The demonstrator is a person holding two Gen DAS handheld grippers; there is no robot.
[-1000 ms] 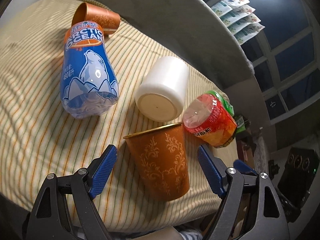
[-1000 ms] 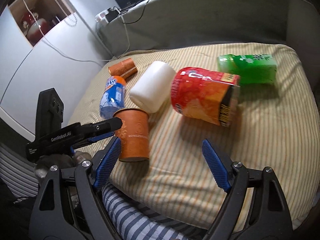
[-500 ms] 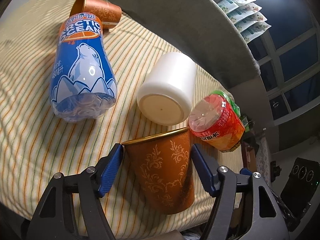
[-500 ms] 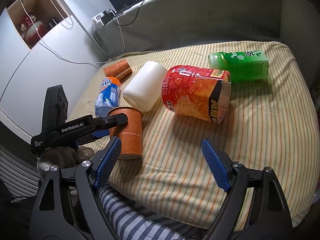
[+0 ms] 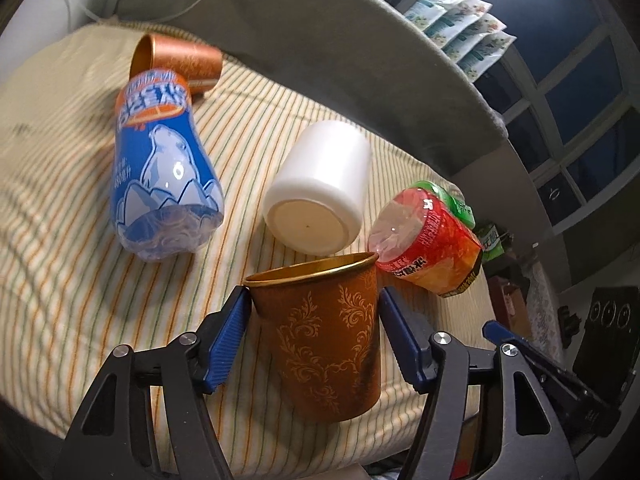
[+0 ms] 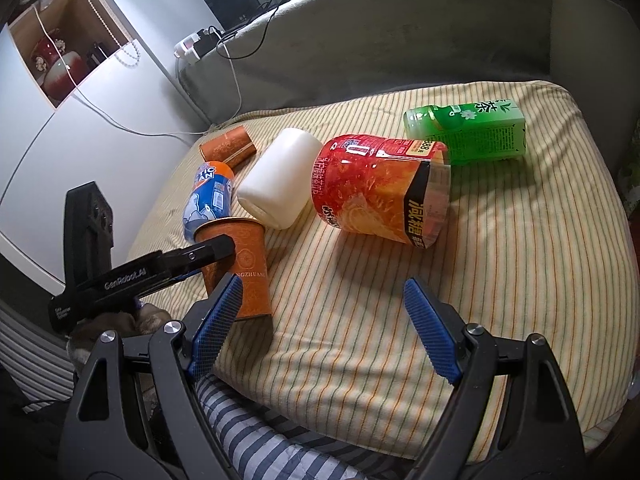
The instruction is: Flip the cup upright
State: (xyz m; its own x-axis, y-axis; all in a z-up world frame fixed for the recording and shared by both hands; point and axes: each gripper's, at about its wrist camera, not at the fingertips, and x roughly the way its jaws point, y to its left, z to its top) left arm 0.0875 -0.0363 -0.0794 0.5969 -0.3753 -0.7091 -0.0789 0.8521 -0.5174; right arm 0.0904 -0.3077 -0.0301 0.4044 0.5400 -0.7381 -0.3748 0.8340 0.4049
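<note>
The left gripper (image 5: pixel 314 316) was clamped on the upright cup (image 5: pixel 320 336); the right gripper (image 6: pixel 320 328) stood apart, empty. Release on the soft cushion (image 6: pixel 500 264) risked toppling it against the white jar (image 5: pixel 320 196).

Orange cup (image 5: pixel 324 340) with gold scrollwork and gold rim, upright — mouth up, on striped cushion (image 5: pixel 60 264)

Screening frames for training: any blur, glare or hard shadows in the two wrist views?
Left wrist: far end soft, the bottle label and lying cup smeared; near cup sharp; lamp flare at top right. Right wrist: sharp throughout, soft shadow under the red tub, strong fisheye bending at the edges.
</note>
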